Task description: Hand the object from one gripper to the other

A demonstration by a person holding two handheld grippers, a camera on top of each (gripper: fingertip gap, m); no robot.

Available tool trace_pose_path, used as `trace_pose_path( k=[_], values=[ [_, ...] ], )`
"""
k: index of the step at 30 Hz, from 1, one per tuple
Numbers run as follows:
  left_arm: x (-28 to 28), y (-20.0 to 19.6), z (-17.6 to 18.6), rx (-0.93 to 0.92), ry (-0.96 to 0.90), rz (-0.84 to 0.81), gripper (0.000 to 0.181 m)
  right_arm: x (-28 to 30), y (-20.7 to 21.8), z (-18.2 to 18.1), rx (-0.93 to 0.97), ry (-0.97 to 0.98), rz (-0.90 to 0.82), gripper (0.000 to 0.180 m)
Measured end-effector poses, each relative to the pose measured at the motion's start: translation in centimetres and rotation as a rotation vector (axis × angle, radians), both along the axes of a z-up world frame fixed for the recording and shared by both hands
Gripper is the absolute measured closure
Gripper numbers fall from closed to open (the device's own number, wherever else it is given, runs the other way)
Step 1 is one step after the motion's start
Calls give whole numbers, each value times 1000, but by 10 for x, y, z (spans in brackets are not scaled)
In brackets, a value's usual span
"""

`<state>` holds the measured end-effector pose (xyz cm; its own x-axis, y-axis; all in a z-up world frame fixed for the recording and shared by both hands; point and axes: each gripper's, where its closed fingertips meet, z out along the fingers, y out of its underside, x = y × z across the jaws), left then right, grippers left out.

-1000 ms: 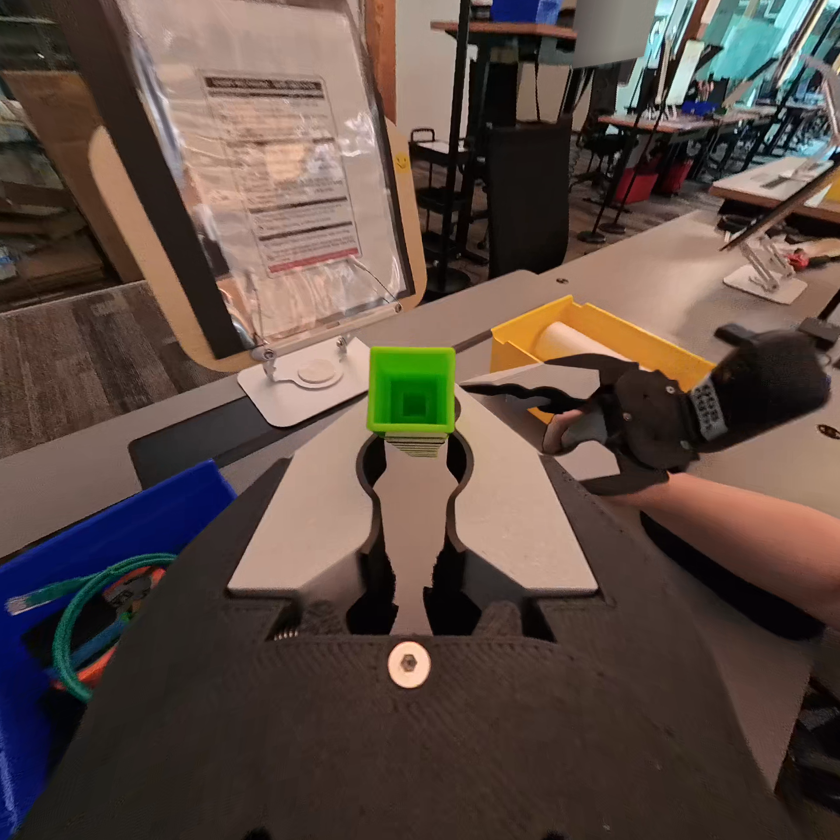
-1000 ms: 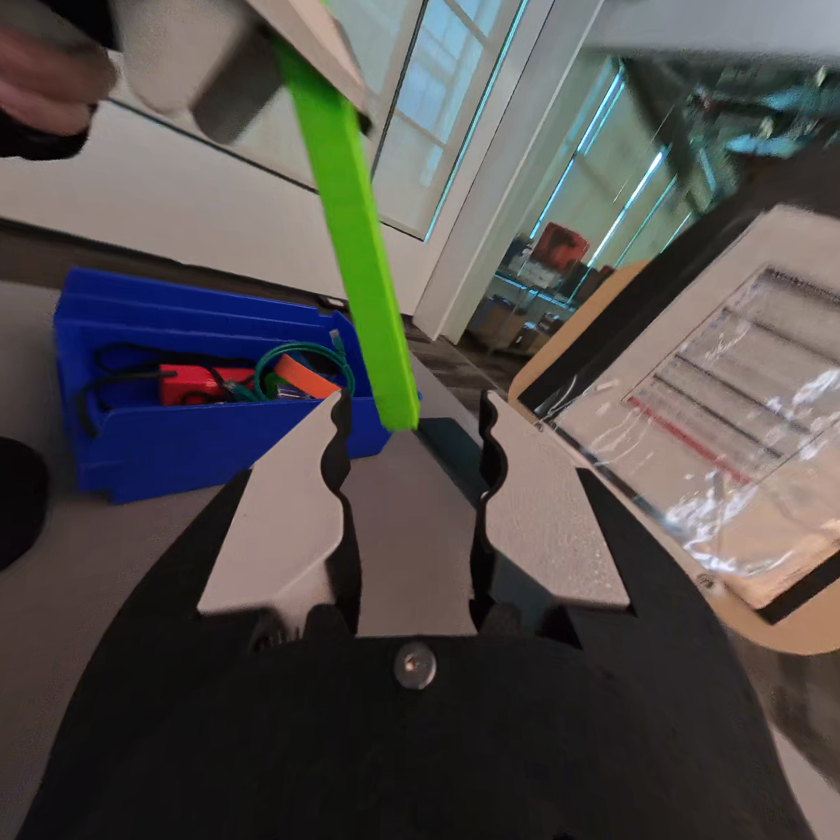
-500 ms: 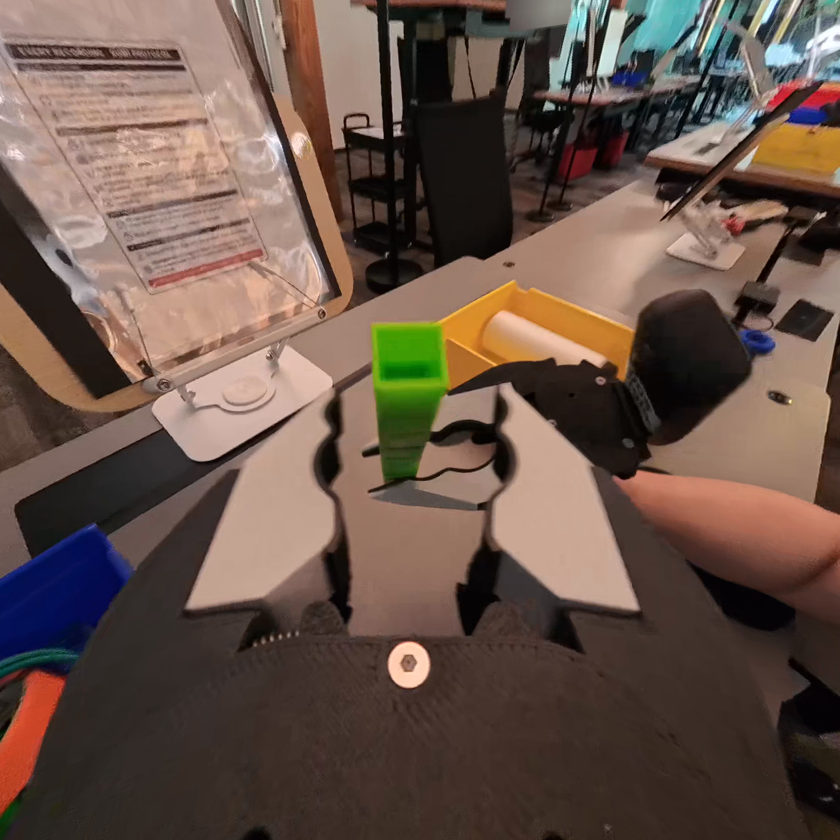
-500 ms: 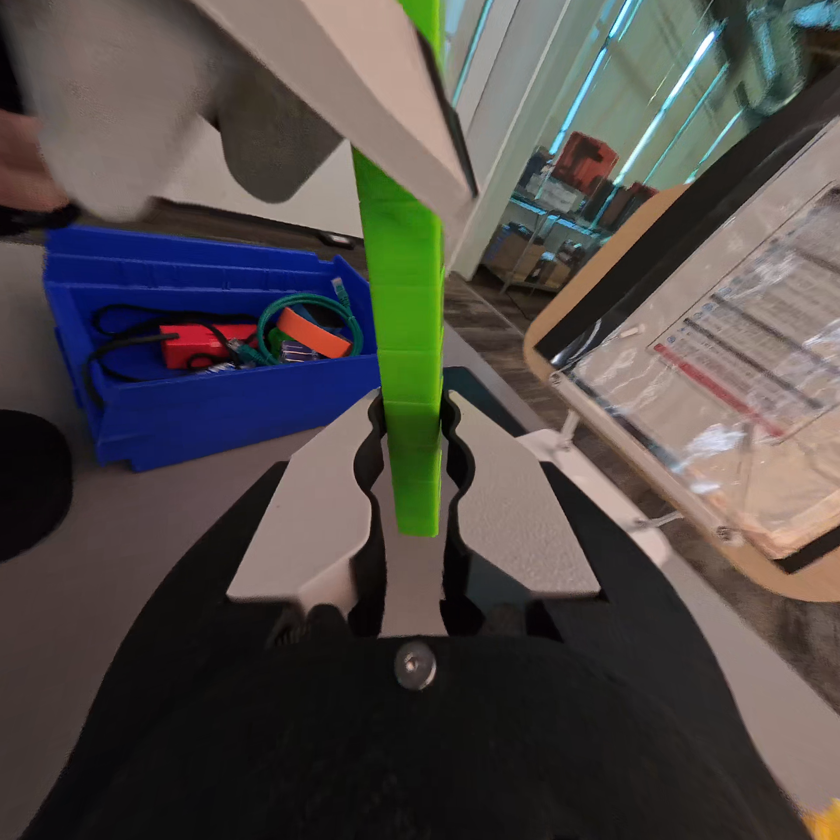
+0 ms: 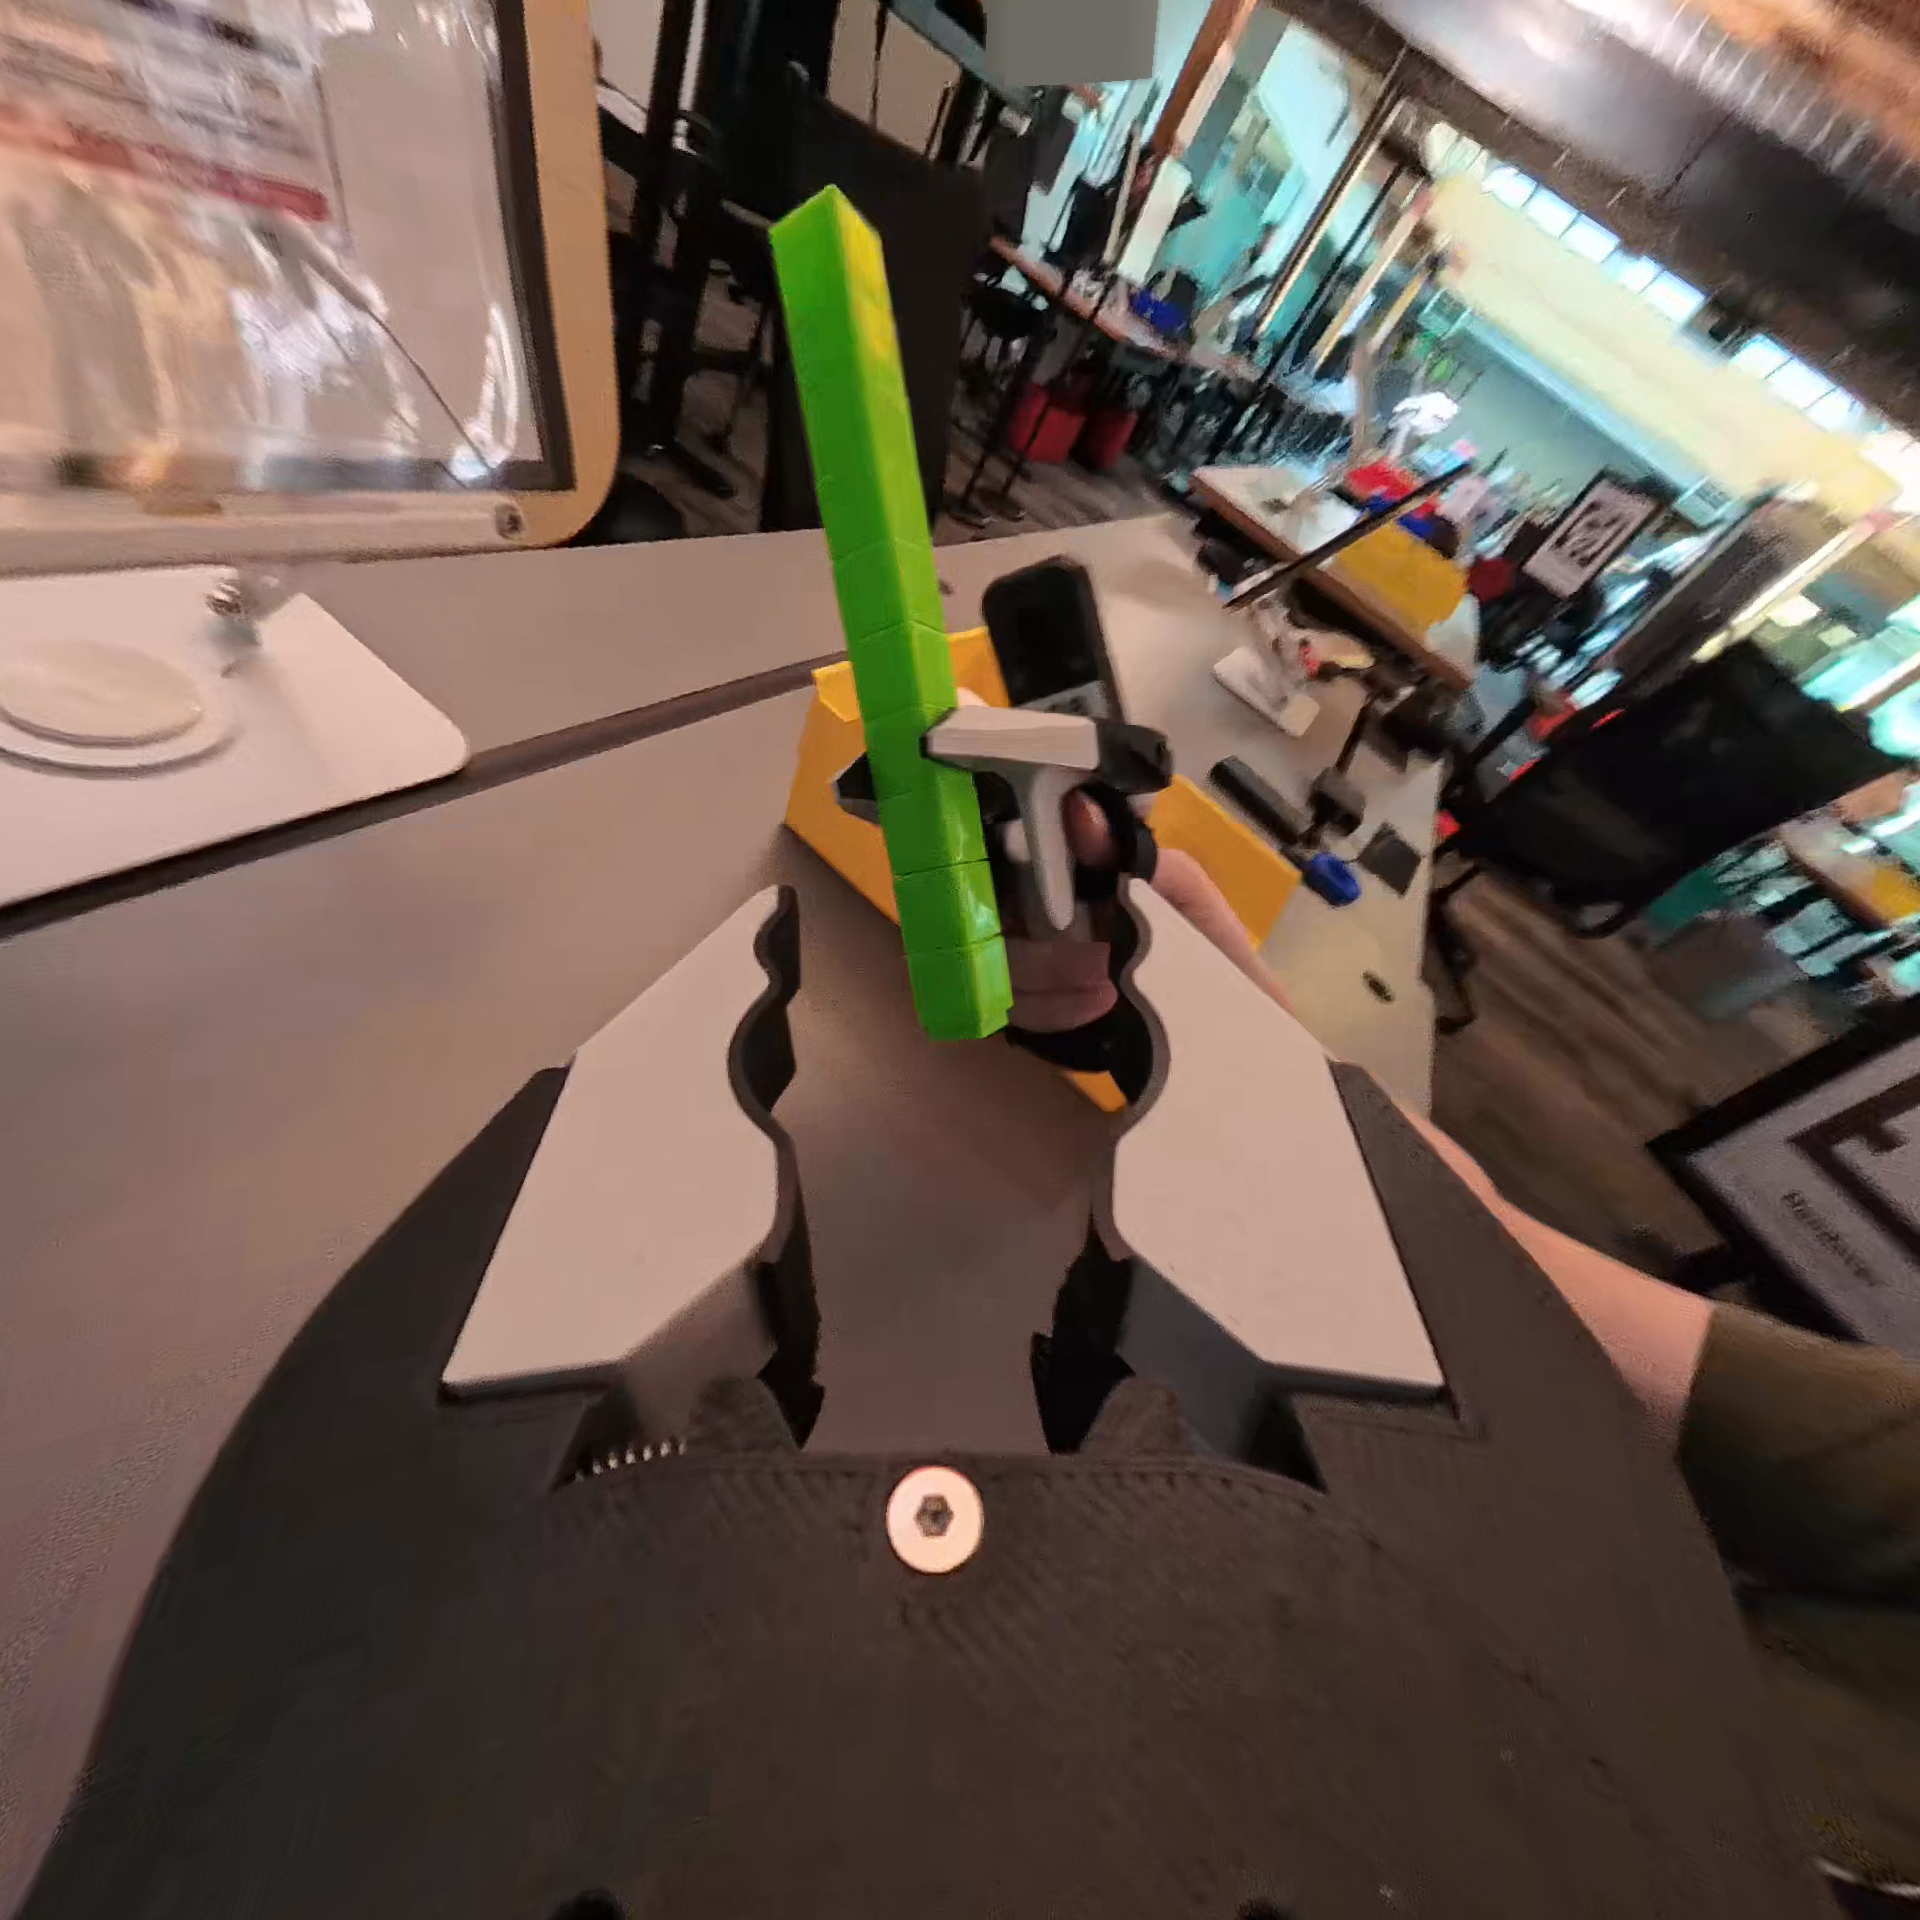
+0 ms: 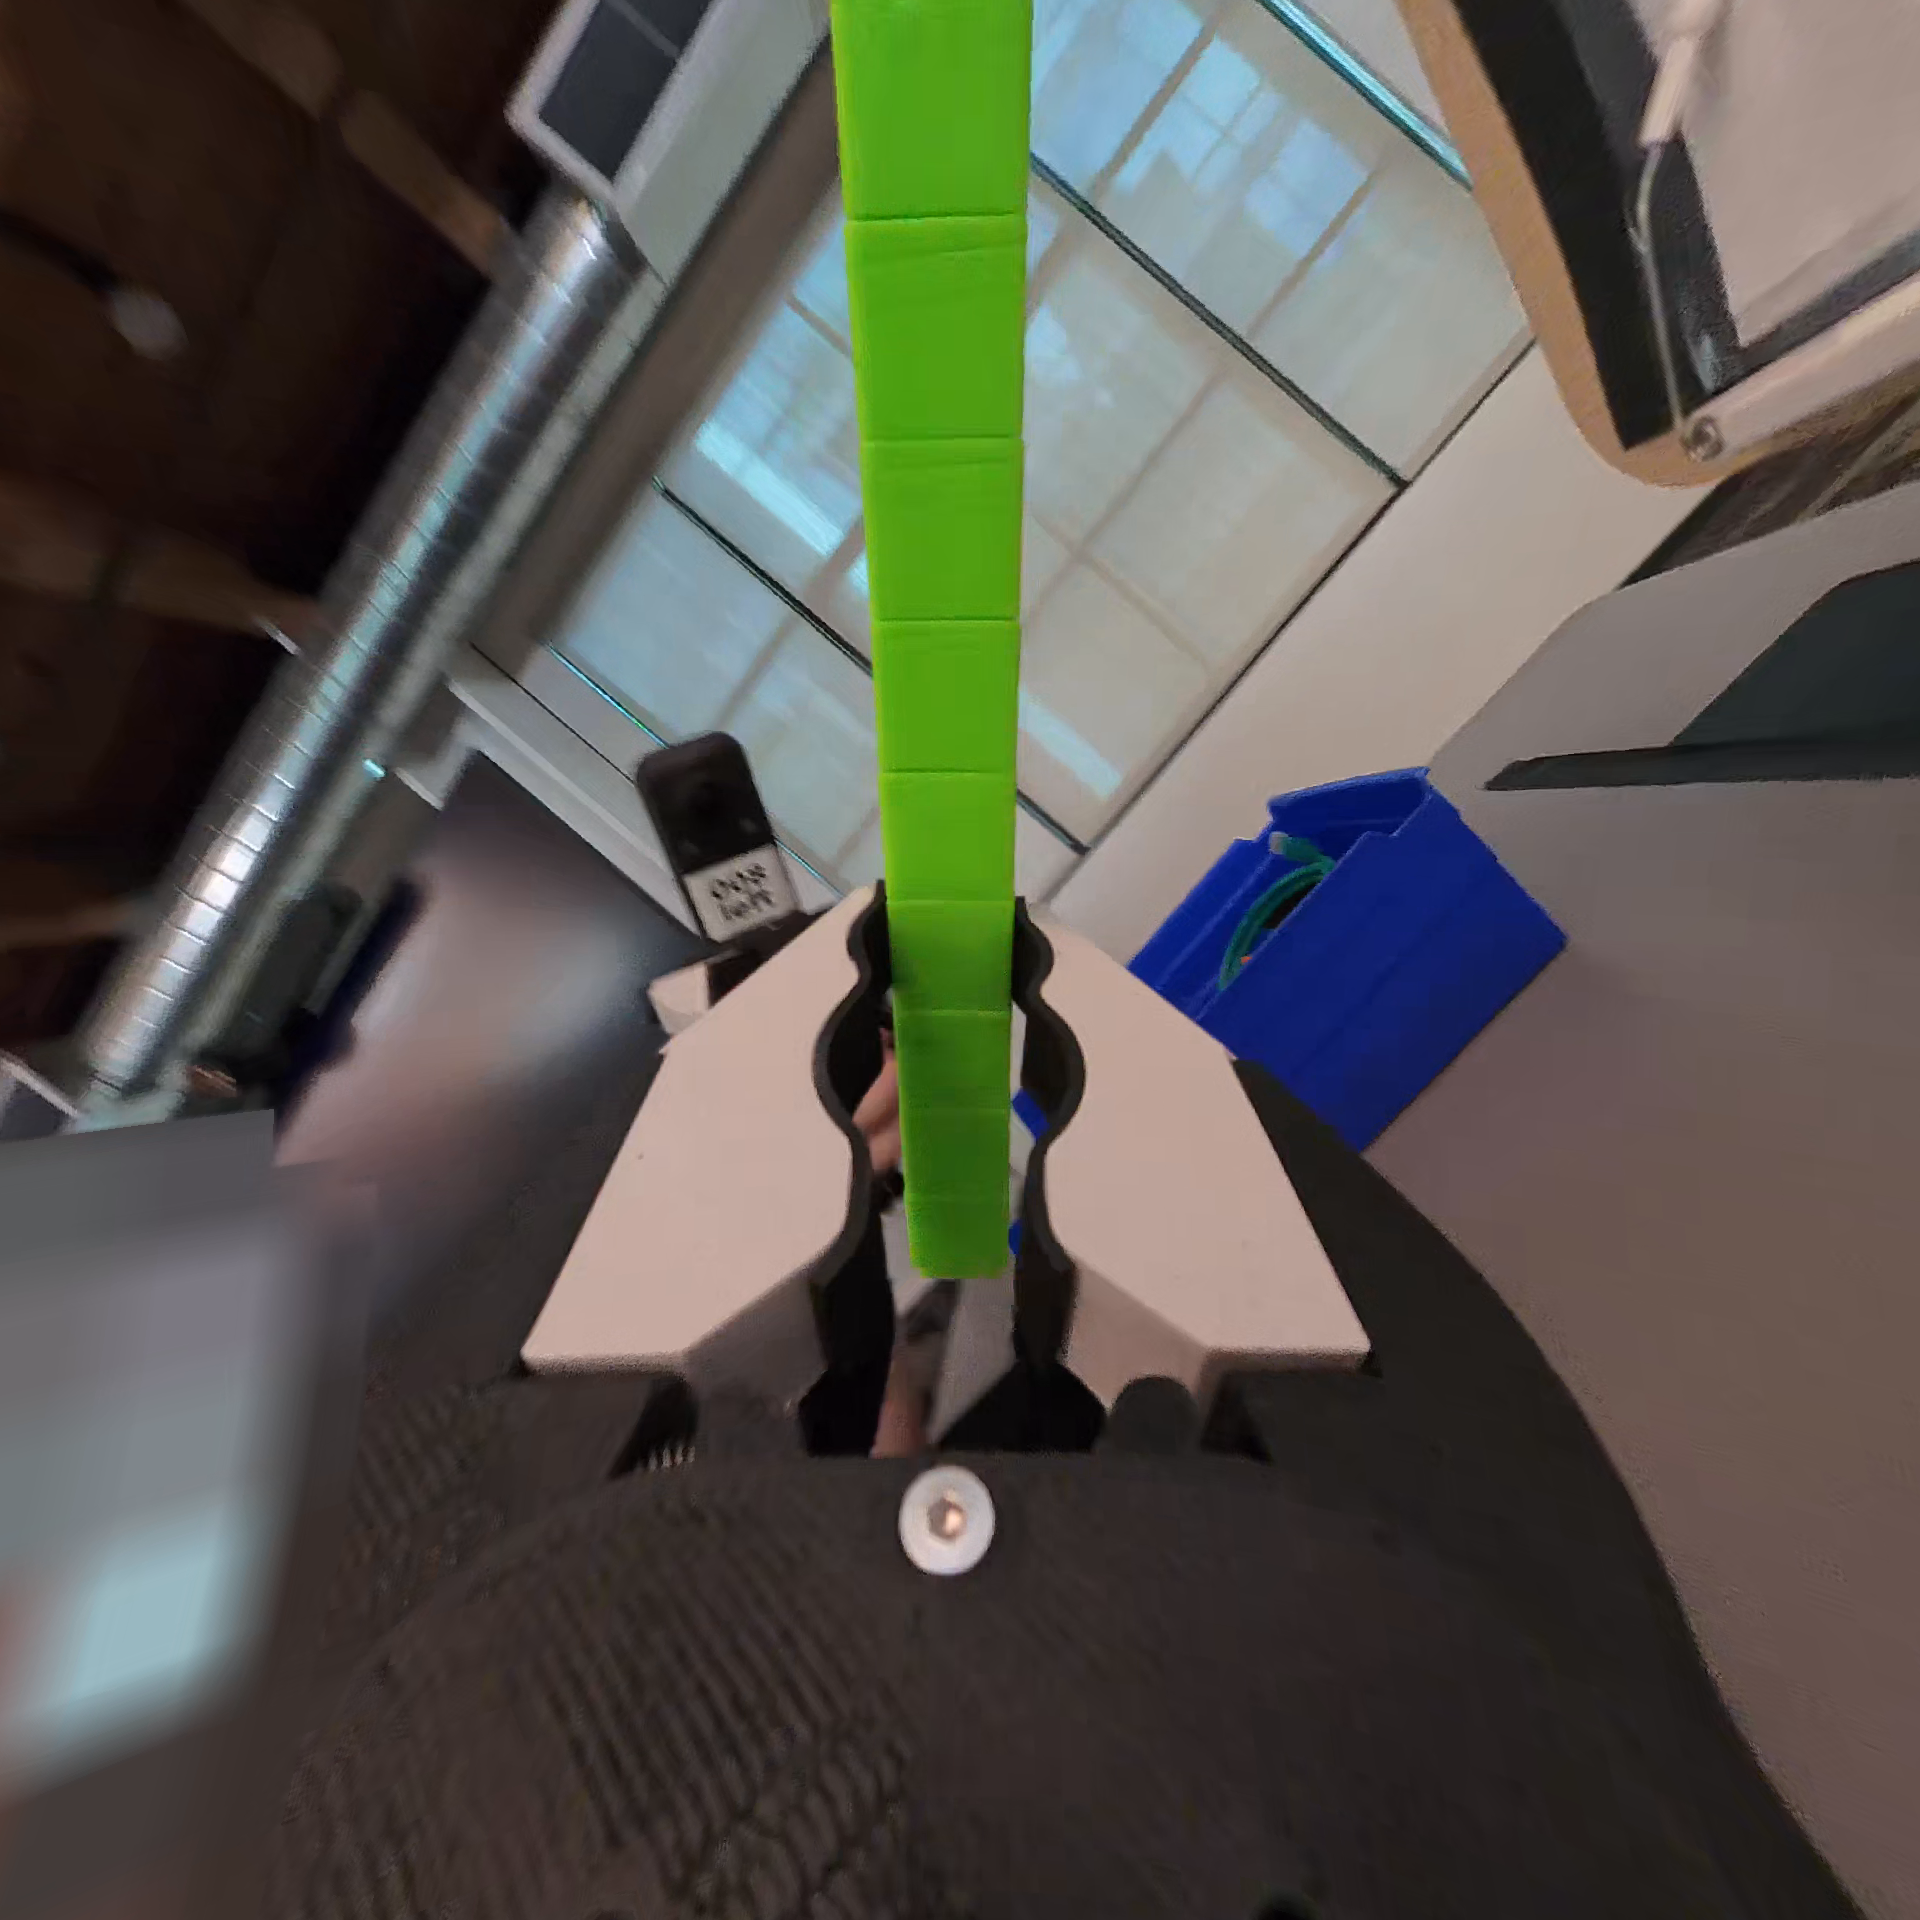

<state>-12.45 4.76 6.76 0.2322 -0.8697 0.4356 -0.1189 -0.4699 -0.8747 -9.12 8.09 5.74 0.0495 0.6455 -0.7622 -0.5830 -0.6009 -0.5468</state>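
Note:
The object is a long bright green square bar [image 5: 883, 623] made of stacked segments. My right gripper [image 6: 948, 935] is shut on the bar [image 6: 940, 582] near its lower end, and the bar stands up out of the jaws. In the left wrist view the right gripper [image 5: 940, 774] holds the bar nearly upright, just beyond my left fingertips. My left gripper [image 5: 961, 925] is open and empty, with its jaws wide apart below the bar's lower end.
A yellow bin [image 5: 1226, 862] sits on the grey table [image 5: 312, 1039] behind the bar. A framed sheet on a white stand [image 5: 260, 717] is at the left. A blue bin [image 6: 1361, 956] with cables stands on the table in the right wrist view. My hands' fingertips stand some 5 cm from each other.
My left gripper has let go of the green bar, opened and drawn back. My right gripper has closed on the bar and holds it alone, tilted upright.

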Motion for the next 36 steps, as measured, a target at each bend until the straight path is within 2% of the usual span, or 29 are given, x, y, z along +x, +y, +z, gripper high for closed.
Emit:
trace_pose_path(
  k=[3,6,8,14,17,20,22,26,30,36],
  values=[
    [22,-1,-20,-94,-28,-55,119,6,4,-3,-64,141,61,160],
    [36,3,-40,-149,-24,-59,108,2,1,-1,-75,191,105,160],
    [42,2,-41,-182,-71,-84,115,-4,-2,2,-52,172,109,160],
    [44,-11,-25,-152,-178,-199,157,-17,-10,9,24,74,85,160],
    [41,-19,-12,-111,-225,-246,159,-21,-19,22,96,42,88,160],
    [39,-27,-6,-43,-200,-275,161,-25,-29,31,182,-86,61,159],
    [36,-29,3,14,-196,-266,161,-24,-32,41,233,-147,11,131],
    [21,-34,30,73,-245,-246,161,-11,-38,56,311,-236,-73,117],
    [-6,-22,57,192,-290,-131,161,14,-34,68,340,-314,-227,113],
    [-58,13,91,571,-262,281,161,43,-49,105,508,-514,-568,113]
  ],
)
